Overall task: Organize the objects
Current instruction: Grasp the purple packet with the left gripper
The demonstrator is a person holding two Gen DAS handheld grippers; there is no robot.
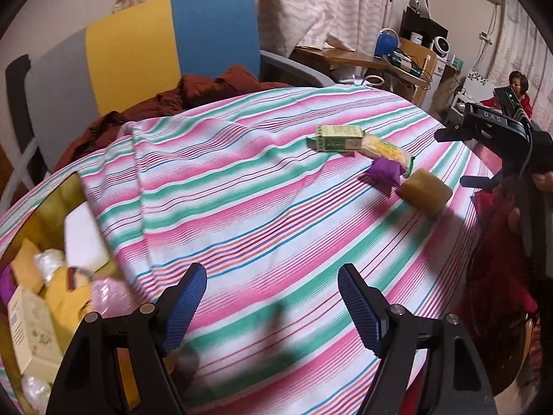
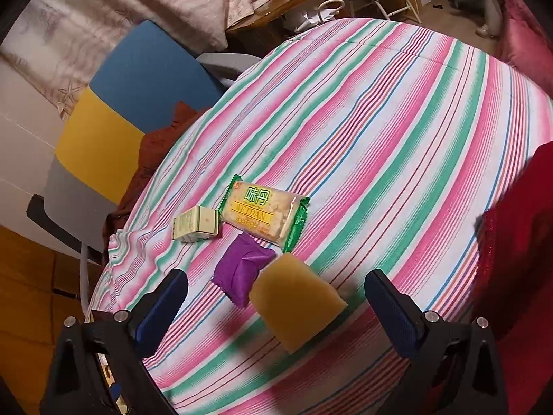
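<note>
Left wrist view: the left tool (image 1: 273, 287) hangs released, its 2 blue fingers (image 1: 185, 306) spread wide with nothing between them, above the striped cloth (image 1: 242, 214) that covers the worktop. Taking the yellow-brown block (image 1: 425, 190) as landmark, a purple packet (image 1: 384, 172) touches its far-left side, a cracker packet (image 1: 387, 149) lies just beyond the purple packet, and a green box (image 1: 340, 137) lies farthest, beside the crackers. Well to the block's near left, a yellow bin (image 1: 52, 204) holds boxes and bottles. The right tool (image 1: 478, 181) shows at the block's right, held by a hand (image 1: 542, 181).

Right wrist view: the right tool (image 2: 276, 306) is released, fingers (image 2: 395, 316) wide. The yellow-brown block (image 2: 297, 302) lies between them, untouched. The purple packet (image 2: 242, 268) touches its left edge; the cracker packet (image 2: 264, 212) and green box (image 2: 197, 224) lie beyond.
</note>
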